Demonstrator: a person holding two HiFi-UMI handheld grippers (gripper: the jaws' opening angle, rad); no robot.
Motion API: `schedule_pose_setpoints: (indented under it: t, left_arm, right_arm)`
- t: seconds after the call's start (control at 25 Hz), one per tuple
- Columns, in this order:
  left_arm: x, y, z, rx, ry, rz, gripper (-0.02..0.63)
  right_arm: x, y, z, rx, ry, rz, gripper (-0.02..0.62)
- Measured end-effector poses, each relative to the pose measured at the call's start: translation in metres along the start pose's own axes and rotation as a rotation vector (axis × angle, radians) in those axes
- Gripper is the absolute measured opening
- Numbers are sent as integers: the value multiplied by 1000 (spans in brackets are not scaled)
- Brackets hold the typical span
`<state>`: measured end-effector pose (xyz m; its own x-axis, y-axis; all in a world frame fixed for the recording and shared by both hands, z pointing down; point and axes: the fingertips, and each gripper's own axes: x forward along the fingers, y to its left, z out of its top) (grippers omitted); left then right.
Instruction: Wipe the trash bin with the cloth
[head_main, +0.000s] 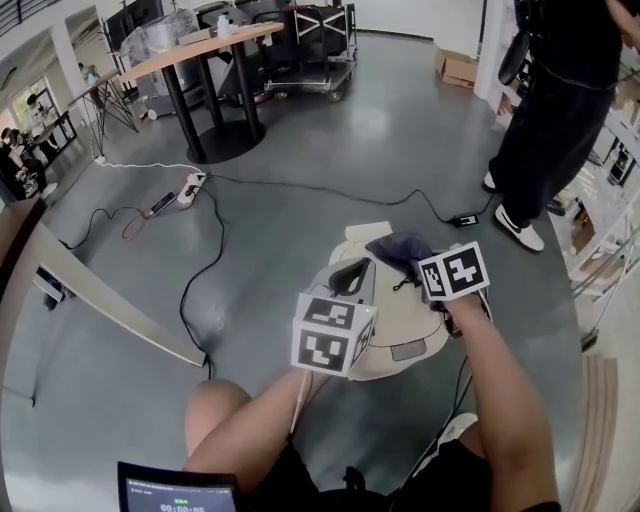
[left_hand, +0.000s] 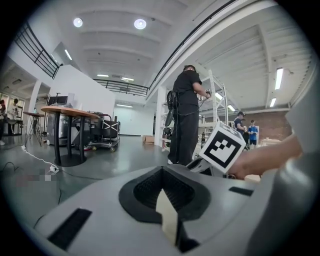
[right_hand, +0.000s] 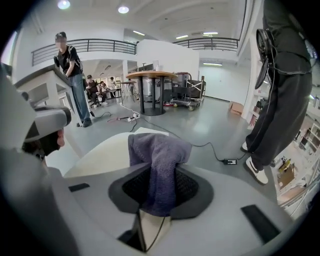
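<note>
The cream trash bin (head_main: 405, 322) stands on the floor just in front of my knees, its lid facing up. A dark purple cloth (head_main: 398, 246) rests on the bin's far top edge, and my right gripper (head_main: 418, 268) is shut on it. In the right gripper view the cloth (right_hand: 157, 150) bunches up out of the jaws of the right gripper (right_hand: 160, 186), with the bin's pale top (right_hand: 102, 150) beyond. My left gripper (head_main: 348, 276) hovers over the bin's left side. In its own view the left gripper (left_hand: 162, 189) is shut and holds nothing.
A person in black (head_main: 555, 110) stands at the right near white shelving (head_main: 612, 200). A black cable with a power adapter (head_main: 465, 218) runs behind the bin. A power strip (head_main: 190, 190), a round table (head_main: 200, 50) and a long plank (head_main: 110, 300) lie to the left.
</note>
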<state>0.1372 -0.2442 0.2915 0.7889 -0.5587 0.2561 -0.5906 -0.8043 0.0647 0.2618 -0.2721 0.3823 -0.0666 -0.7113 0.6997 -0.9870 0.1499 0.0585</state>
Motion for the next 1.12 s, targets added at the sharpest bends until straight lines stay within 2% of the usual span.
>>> schedule_pose_setpoints:
  t: [0.28, 0.48, 0.6, 0.88, 1.0, 1.12]
  left_arm:
    - [7, -11, 2, -57, 5, -2, 0]
    - [3, 6, 1, 25, 19, 94, 0]
    - [-12, 13, 9, 30, 7, 126, 0]
    - [-83, 21, 28, -162, -74, 161, 0]
    - [-104, 25, 25, -190, -83, 198, 0]
    - [-123, 18, 20, -221, -85, 203, 0]
  right_arm:
    - [-2, -16, -5, 116, -37, 20, 92]
    - [-18, 1, 12, 105, -136, 78, 92]
    - [-33, 22, 20, 68, -150, 118, 92]
    - [-62, 92, 22, -39, -146, 230, 92]
    - [-69, 115, 13, -79, -118, 238, 92]
    - [-70, 130, -5, -72, -69, 233, 92]
